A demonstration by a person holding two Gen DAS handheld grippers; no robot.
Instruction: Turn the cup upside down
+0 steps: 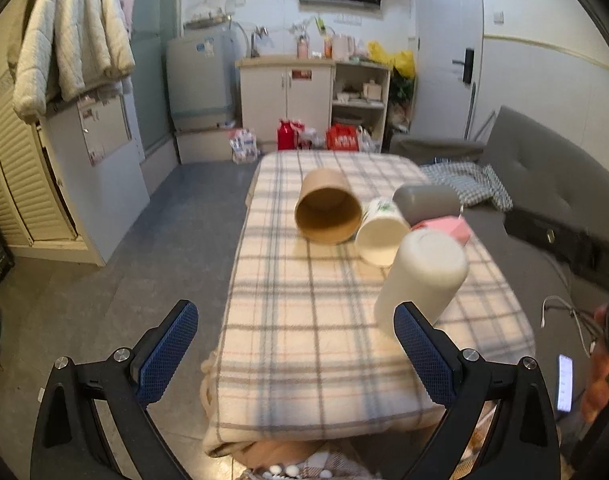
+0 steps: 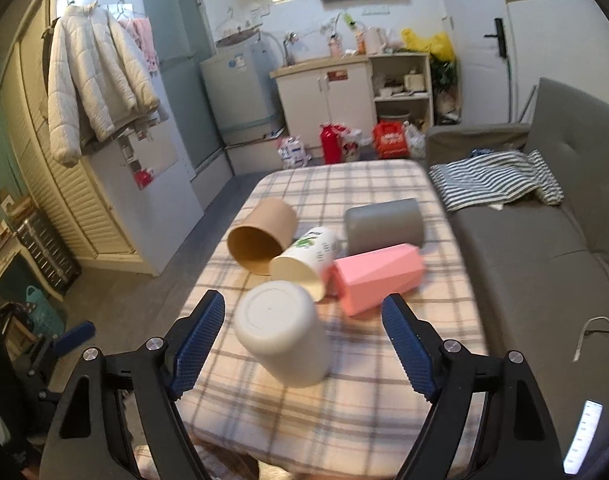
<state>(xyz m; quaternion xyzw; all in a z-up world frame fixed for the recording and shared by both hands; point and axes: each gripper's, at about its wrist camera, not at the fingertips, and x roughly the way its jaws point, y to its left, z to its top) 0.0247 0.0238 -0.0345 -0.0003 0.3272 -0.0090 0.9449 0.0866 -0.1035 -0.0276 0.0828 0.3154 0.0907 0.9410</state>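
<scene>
A white cup (image 2: 282, 336) stands upside down on the plaid tablecloth (image 2: 344, 408), base up; it also shows in the left wrist view (image 1: 422, 276). My right gripper (image 2: 304, 344) is open, its blue pads either side of the cup, not touching. My left gripper (image 1: 296, 352) is open and empty over the table's near end, the cup just beyond its right finger. A brown cup (image 2: 262, 236), a printed paper cup (image 2: 308, 256), a pink faceted cup (image 2: 378, 280) and a grey cup (image 2: 382, 224) lie on their sides behind.
A grey sofa (image 2: 544, 260) with a striped cloth (image 2: 496, 180) runs along the table's right. A lit phone (image 2: 584, 436) lies at the right. Cabinets (image 2: 328, 100), a fridge and bags stand at the far wall. A jacket (image 2: 96, 88) hangs on the left.
</scene>
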